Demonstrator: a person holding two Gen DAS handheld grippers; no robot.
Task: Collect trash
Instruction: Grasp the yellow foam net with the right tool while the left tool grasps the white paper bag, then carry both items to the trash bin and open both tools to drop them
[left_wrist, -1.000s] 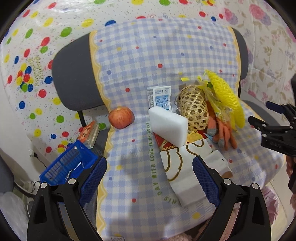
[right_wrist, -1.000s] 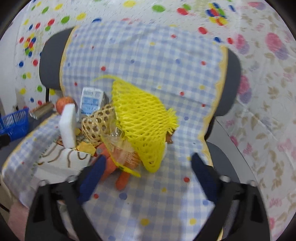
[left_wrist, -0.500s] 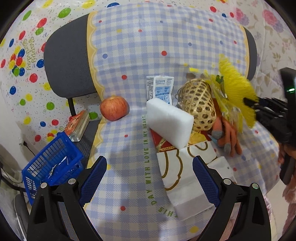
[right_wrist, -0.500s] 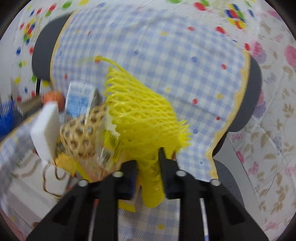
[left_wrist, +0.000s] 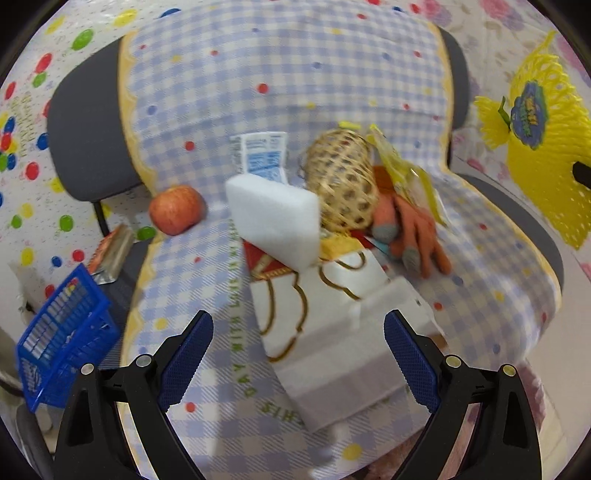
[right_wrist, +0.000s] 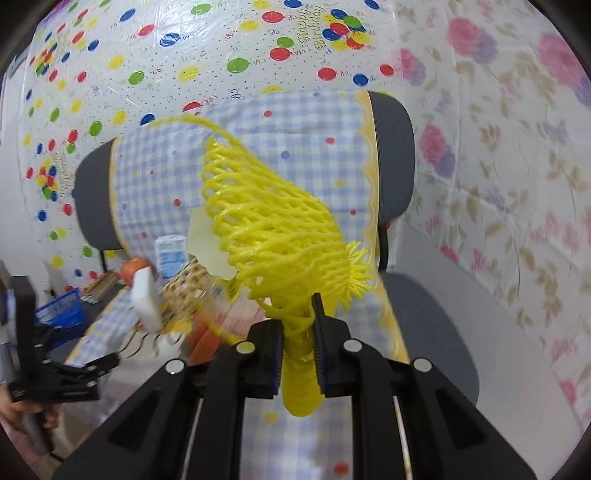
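Observation:
My right gripper (right_wrist: 297, 321) is shut on the narrow end of a yellow foam fruit net (right_wrist: 273, 229), which hangs in the air to the right of the chair. In the left wrist view the net (left_wrist: 543, 155) sits at the far right with a green sticker on it. My left gripper (left_wrist: 297, 325) is open and holds nothing, low over a white printed paper bag (left_wrist: 325, 332) on the checked seat cloth. Beyond it lie a white foam block (left_wrist: 275, 221), a flattened milk carton (left_wrist: 262, 157), a wicker ball (left_wrist: 341, 184), a yellow wrapper (left_wrist: 406, 173), an orange glove (left_wrist: 410, 229) and an apple (left_wrist: 176, 214).
A blue plastic basket (left_wrist: 62, 354) stands on the floor left of the chair, with a flat snack packet (left_wrist: 110, 253) near it. The dark chair back (left_wrist: 85, 140) rises behind the seat. Patterned sheets cover the walls. A hand grips the left tool (right_wrist: 74, 373).
My right gripper closed on the yellow net and lifted it off the pile, up and to the right. My left gripper sank closer to the seat and stayed open.

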